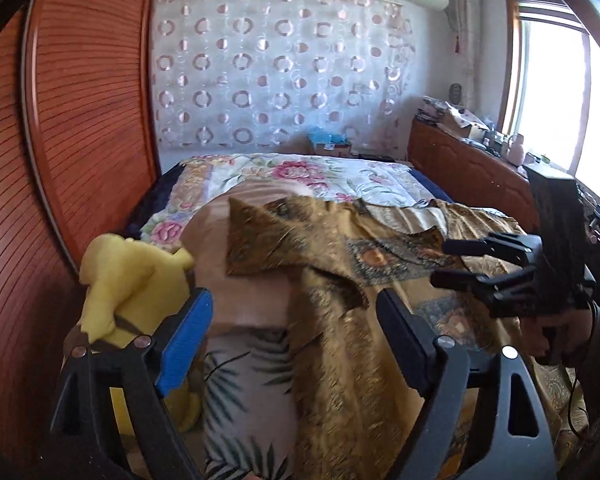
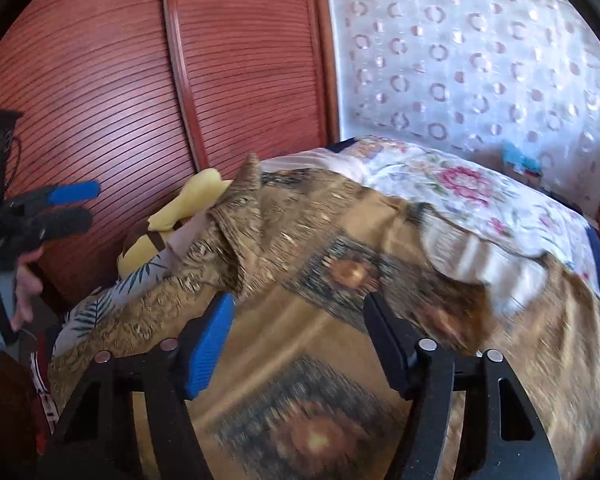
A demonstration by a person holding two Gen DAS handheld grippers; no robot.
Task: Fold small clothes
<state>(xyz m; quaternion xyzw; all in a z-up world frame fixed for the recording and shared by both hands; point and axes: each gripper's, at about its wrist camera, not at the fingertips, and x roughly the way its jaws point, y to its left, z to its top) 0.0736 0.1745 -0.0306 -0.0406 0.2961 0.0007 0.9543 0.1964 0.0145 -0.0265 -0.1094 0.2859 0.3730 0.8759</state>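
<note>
Left wrist view: the left gripper [image 1: 296,332] hangs with jaws spread, gripping nothing, over a golden patterned garment [image 1: 332,280] lying rumpled on the bed [image 1: 300,172]; the right gripper [image 2: 300,340], likewise unclenched and empty, hovers above the same cloth, a yellow plush toy [image 1: 128,276] beside it

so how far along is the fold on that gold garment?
Done: one flap of the gold garment is turned over, its pale lining showing. In hand: nothing; the left gripper and right gripper both stand open above the cloth, jaws empty. Left: the garment still lies spread and rumpled across the bed, its far corner near the yellow plush toy, so most folding remains.
</note>
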